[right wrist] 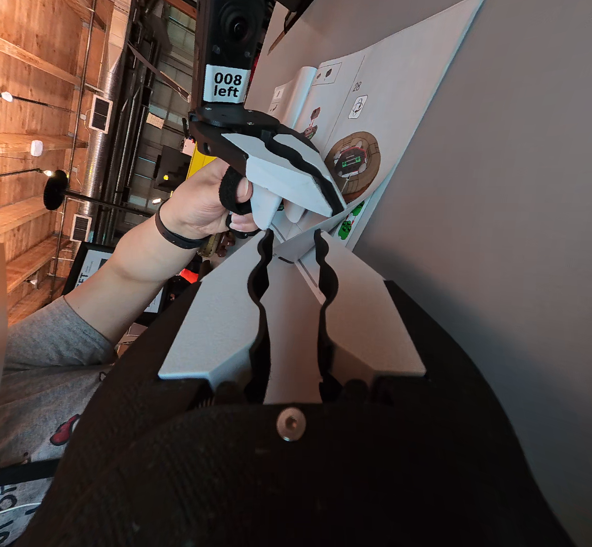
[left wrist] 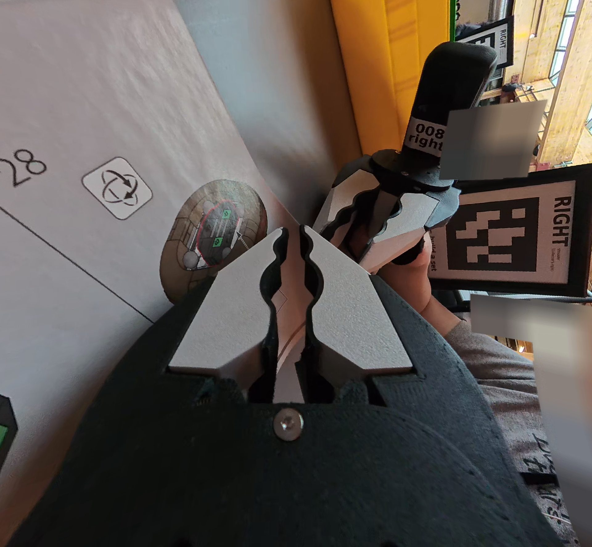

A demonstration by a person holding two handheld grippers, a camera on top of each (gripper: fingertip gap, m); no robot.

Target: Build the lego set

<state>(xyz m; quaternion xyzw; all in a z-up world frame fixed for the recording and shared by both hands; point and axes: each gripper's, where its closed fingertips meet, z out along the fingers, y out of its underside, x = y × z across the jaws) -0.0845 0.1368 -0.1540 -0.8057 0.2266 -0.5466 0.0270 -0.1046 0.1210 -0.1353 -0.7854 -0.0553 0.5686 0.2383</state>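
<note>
An open instruction booklet [left wrist: 96,83] lies on the grey table and also shows in the right wrist view [right wrist: 416,99]. Its page carries a round brown picture of the model [left wrist: 224,205]. My left gripper [left wrist: 292,230] is shut on a lifted page corner; the right wrist view shows it [right wrist: 336,208] pinching the raised fold. My right gripper [right wrist: 293,235] is open, its tips on either side of the same lifted page edge, close to the left gripper. It also shows in the left wrist view [left wrist: 347,240]. A brown and tan lego piece [right wrist: 217,243] peeks out behind the hand.
The grey table [right wrist: 512,179] runs along the booklet. A yellow panel [left wrist: 378,35] stands at the far side. A black board with a black-and-white tag [left wrist: 499,230] stands behind the right gripper. A person's hand and forearm [right wrist: 144,243] hold the left gripper. The tips of both grippers are at nearly the same place.
</note>
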